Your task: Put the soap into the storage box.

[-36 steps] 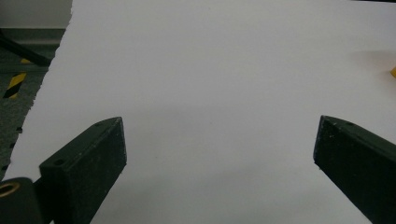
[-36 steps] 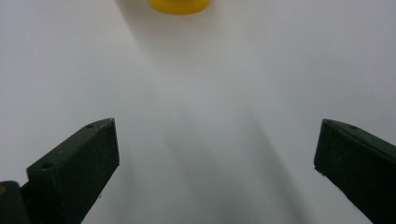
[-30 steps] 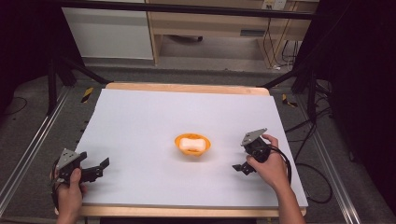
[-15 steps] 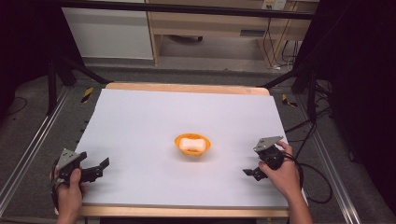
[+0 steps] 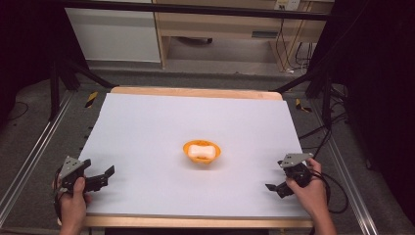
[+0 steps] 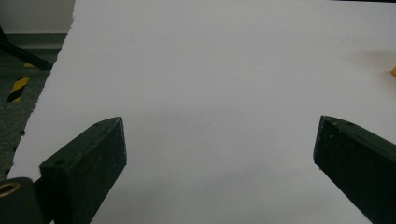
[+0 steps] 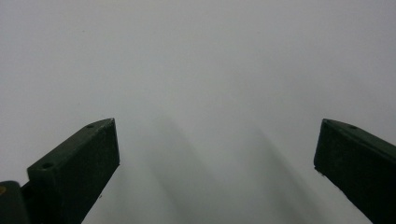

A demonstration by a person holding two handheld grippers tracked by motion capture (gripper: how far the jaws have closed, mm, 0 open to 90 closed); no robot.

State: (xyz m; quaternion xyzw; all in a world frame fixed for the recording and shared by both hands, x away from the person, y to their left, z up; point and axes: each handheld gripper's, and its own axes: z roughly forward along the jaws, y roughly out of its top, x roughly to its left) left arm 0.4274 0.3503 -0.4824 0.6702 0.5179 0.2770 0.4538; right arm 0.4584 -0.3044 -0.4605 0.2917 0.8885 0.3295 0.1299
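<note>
Right gripper point(image 5: 275, 187) withdrawn, bowl point(image 5: 201, 152) well apart, jaws spread

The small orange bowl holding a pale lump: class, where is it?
In the high view, the small orange bowl sits mid-table on the white sheet, between the left gripper and right gripper, touching neither.

orange bowl point(image 5: 201, 152) — mid-table, white object point(image 5: 202, 151) inside

White-topped table point(image 5: 147, 127); orange bowl point(image 5: 188, 147) with white piece point(image 5: 202, 151) inside.
</note>
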